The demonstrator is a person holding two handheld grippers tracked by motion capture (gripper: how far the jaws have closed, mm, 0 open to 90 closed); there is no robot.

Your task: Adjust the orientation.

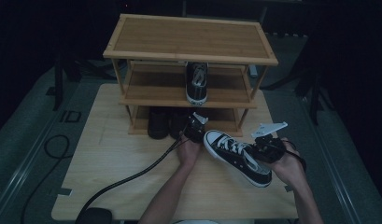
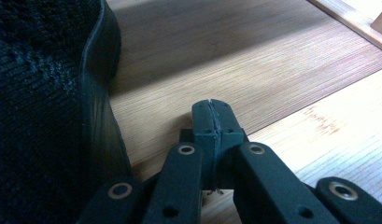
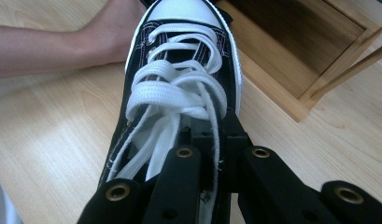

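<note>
A black sneaker (image 1: 235, 156) with white laces and a white toe cap lies tilted on the wooden board, toe towards the rack. My right gripper (image 1: 265, 147) is shut on it near the heel opening. In the right gripper view the jaws (image 3: 209, 135) close on the sneaker's (image 3: 179, 70) collar beside the laces. My left gripper (image 1: 194, 127) sits by the rack's bottom shelf, just left of the sneaker's toe. Its jaws (image 2: 212, 119) are shut with nothing between them, next to a dark shoe (image 2: 44, 107).
A three-tier bamboo shoe rack (image 1: 191, 39) stands at the back of the board. A matching sneaker (image 1: 196, 81) sits on the middle shelf, and two dark shoes (image 1: 158, 122) stand on the bottom shelf. A black cable (image 1: 132, 177) trails across the board's left front.
</note>
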